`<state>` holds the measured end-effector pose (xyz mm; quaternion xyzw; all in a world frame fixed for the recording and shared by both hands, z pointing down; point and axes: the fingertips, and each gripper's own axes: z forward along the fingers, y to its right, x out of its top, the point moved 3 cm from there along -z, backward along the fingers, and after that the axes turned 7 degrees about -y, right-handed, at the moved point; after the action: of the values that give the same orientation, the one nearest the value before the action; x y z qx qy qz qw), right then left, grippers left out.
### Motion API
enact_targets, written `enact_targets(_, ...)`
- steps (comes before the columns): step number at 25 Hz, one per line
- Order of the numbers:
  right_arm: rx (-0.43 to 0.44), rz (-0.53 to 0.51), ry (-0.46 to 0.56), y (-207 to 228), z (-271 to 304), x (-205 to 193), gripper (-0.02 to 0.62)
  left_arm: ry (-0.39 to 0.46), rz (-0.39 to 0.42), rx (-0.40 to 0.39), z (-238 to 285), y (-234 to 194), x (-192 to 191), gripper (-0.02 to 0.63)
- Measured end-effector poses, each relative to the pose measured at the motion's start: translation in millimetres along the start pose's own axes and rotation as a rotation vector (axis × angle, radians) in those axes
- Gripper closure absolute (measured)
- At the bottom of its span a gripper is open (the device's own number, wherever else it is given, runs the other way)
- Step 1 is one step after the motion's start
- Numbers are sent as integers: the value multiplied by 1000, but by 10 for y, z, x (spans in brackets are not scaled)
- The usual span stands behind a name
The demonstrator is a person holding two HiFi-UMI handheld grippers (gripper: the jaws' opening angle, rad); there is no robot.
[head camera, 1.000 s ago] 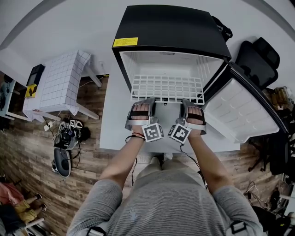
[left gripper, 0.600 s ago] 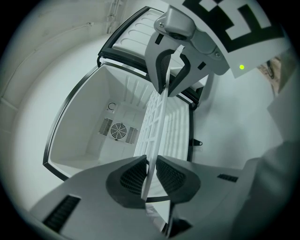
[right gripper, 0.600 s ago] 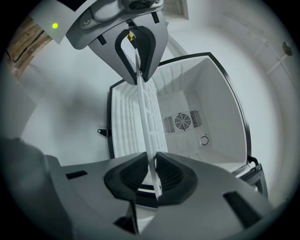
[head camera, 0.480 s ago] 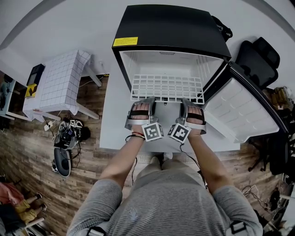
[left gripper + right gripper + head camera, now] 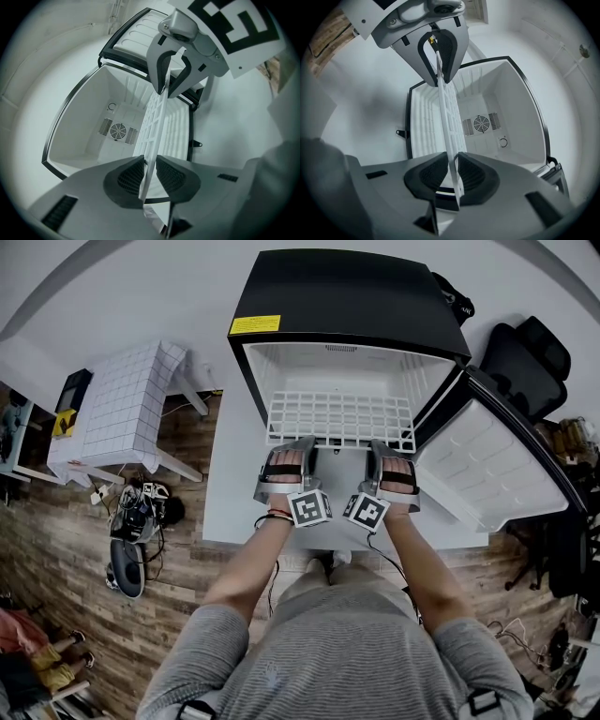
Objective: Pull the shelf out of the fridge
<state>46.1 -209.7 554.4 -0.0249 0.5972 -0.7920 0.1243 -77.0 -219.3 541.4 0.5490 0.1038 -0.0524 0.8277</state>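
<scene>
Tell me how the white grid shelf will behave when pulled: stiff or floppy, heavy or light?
The white grid shelf is probably stiff: edge-on it runs straight between left gripper and right gripper. Thin open lattice, so likely light. Held by one edge, it may tip.

The right tongs (image 5: pixel 451 163) clamp the white shelf (image 5: pixel 448 115) at its front edge; beyond stands the open fridge (image 5: pixel 513 101).
</scene>
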Motion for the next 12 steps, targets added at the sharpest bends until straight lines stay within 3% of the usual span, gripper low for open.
enact_targets(12,0,25,40,16,-57,-6,494,24,6,-7,-75,40,62,471)
